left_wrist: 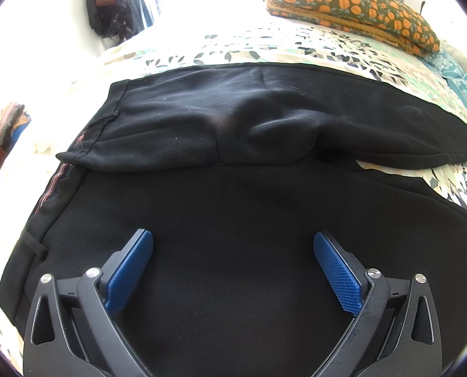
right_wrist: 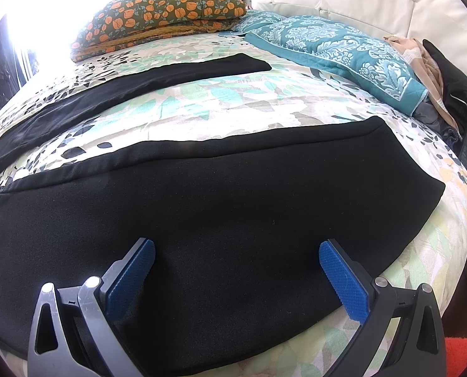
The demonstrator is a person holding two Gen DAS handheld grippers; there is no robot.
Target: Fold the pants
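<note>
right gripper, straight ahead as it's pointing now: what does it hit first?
Most likely the near leg of the black pants: the open right gripper points down at its cloth. Depth is unclear in the fisheye.

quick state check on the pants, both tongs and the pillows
pants: spread flat on the bed, legs apart, not folded
left tongs: open, over the waist end, holding nothing
right tongs: open, over the near leg, holding nothing
orange pillow: lying flat
teal pillow: lying flat

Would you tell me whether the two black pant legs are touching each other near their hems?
Apart. The right wrist view shows patterned bedspread plainly between the near pant leg and the far pant leg near their hems.
</note>
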